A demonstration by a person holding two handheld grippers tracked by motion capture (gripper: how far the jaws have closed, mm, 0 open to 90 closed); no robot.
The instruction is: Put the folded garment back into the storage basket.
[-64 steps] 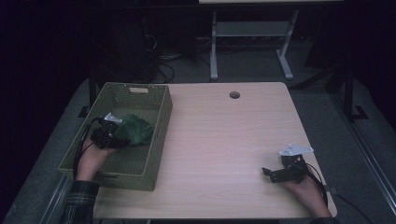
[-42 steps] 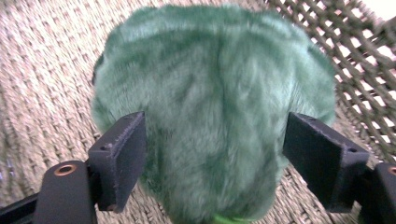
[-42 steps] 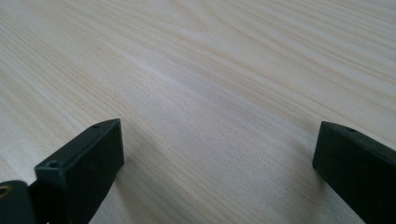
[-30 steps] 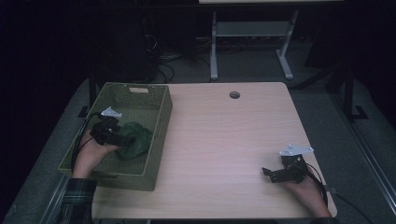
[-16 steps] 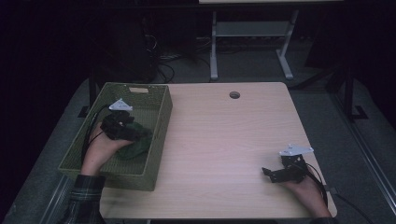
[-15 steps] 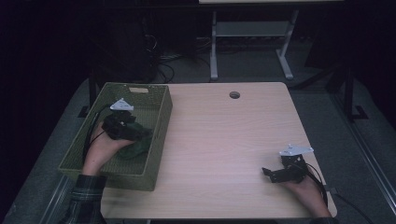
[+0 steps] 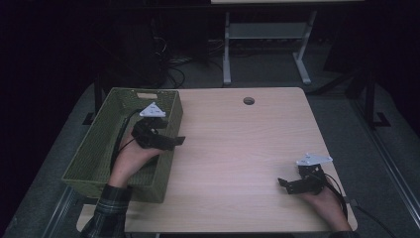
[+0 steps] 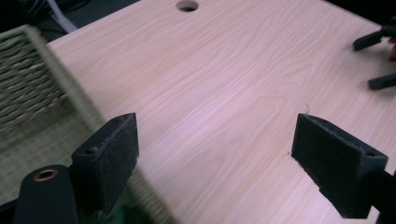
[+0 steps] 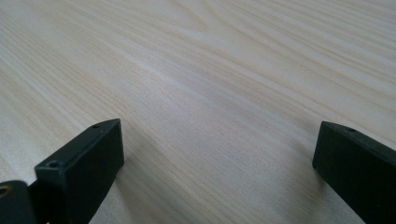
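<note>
My left gripper (image 7: 174,143) hangs over the right rim of a green woven basket (image 7: 106,119), its jaws pointing out across the wooden table (image 7: 247,144). In the left gripper view its jaws (image 8: 224,158) stand wide open with nothing between them, and the basket's rim (image 8: 32,84) runs blurred past the left pad. A scrap of something green (image 8: 123,217) peeks out below that pad. My right gripper (image 7: 283,186) rests low at the table's front right, open, with bare wood between its jaws (image 9: 219,163). It also appears far off in the left gripper view (image 8: 378,60).
A round cable hole (image 7: 248,100) sits near the table's far edge and is visible in the left gripper view too (image 8: 187,5). A white metal stand (image 7: 267,34) is on the dark floor behind the table. The basket occupies the table's left end.
My left gripper has moved from over the green thing deep in the basket to the basket's right rim and now points over the table. The right gripper has not moved.
</note>
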